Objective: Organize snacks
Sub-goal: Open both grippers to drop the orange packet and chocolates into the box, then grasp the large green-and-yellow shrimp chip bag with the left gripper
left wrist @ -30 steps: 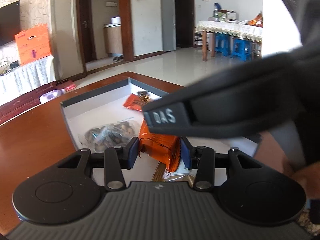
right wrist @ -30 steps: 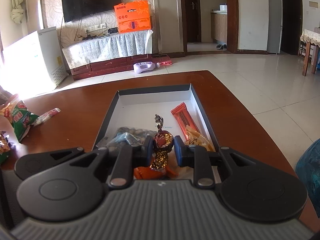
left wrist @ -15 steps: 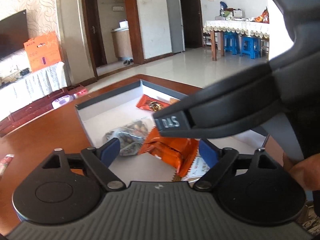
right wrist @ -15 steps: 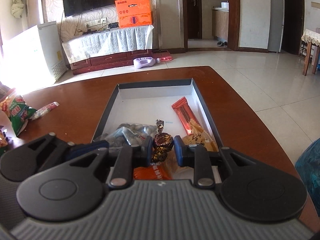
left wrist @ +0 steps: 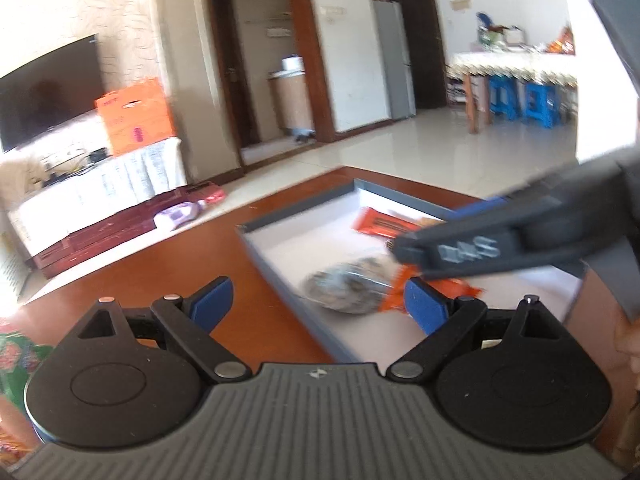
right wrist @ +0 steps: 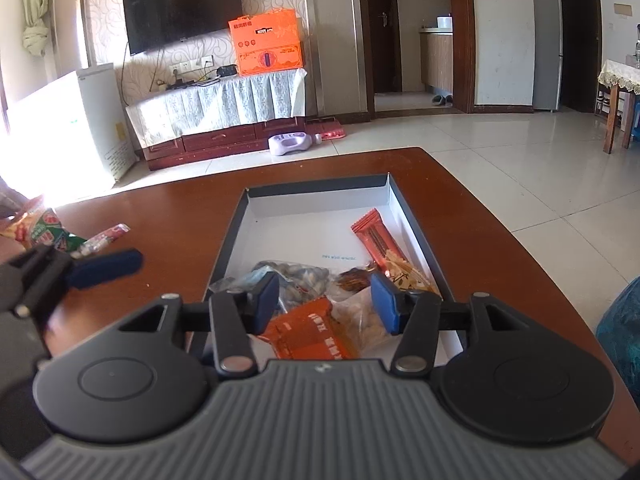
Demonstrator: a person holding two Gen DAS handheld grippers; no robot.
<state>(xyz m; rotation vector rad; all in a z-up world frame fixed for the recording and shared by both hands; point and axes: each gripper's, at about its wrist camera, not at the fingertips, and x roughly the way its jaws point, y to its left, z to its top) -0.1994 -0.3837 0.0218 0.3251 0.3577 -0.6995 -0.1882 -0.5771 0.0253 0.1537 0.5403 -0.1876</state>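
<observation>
— Both sets of fingers spread wide, holding nothing: left gripper [left wrist: 318,304] over the worktop [right wrist: 180,216], right gripper [right wrist: 325,300] above the box [right wrist: 316,186].

— Snacks piled at the near end of the box: nut bag [right wrist: 304,276], orange pack [right wrist: 312,332], red bar [right wrist: 376,238]. More snacks [right wrist: 48,234] lying far left.

— Could bump grippers together. Too close.

— Could knock the pile out, reaching low.

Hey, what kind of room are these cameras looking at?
Most likely a home living room: a wall-mounted TV above a cloth-covered cabinet, a fridge by a doorway, and a wooden table holding a snack box.
</observation>
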